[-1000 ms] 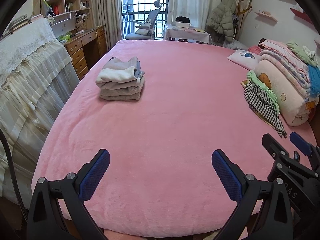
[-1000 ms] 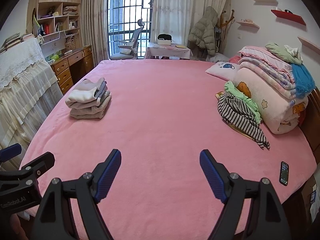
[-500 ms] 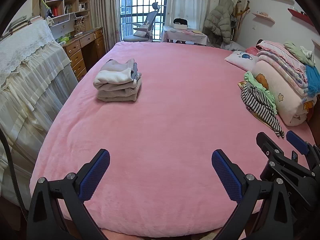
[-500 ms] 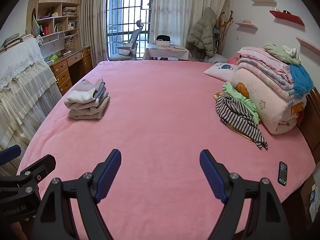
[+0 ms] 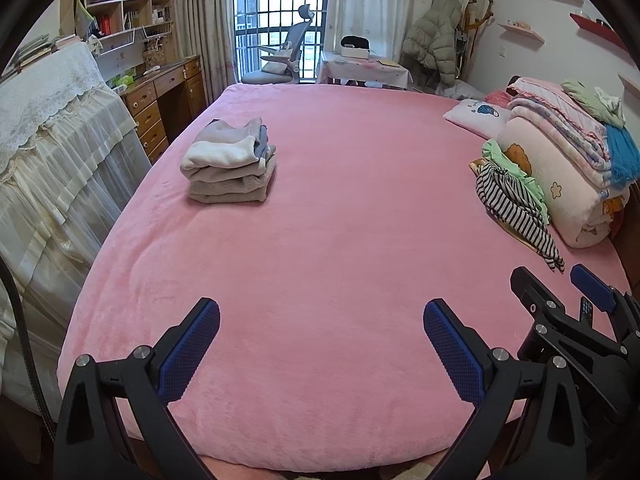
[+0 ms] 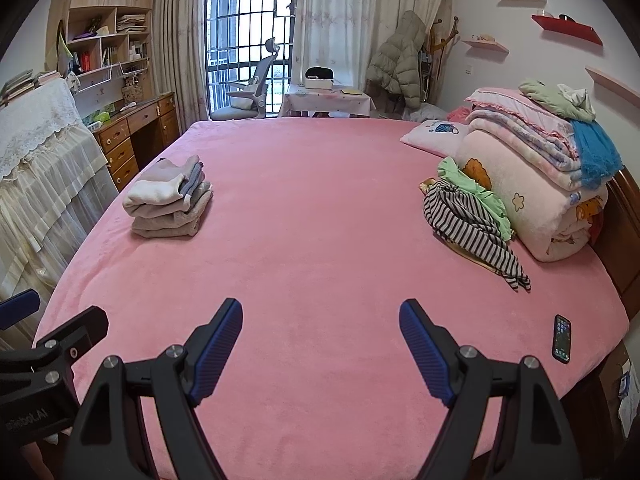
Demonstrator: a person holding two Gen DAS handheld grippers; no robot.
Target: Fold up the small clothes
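left gripper (image 5: pixel 322 344): jaws wide apart, holding nothing, over the bed's (image 5: pixel 340 248) near edge | right gripper (image 6: pixel 320 346): jaws wide apart, holding nothing, beside it | folded clothes (image 5: pixel 228 164): stacked near left edge | striped garment (image 6: pixel 472 228): crumpled near right edge against the rolled blankets (image 6: pixel 540 188)

Pink bed (image 6: pixel 320 208), phone (image 6: pixel 561 338) near edge, rolled quilts (image 6: pixel 540 184), pillow (image 6: pixel 434 133)

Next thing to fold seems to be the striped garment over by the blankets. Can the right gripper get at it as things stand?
Probably yes. The right gripper has its jaws open and empty, and the striped garment lies loose on top of the heap beside the rolled blankets. Only bare pink bedspread lies between them.
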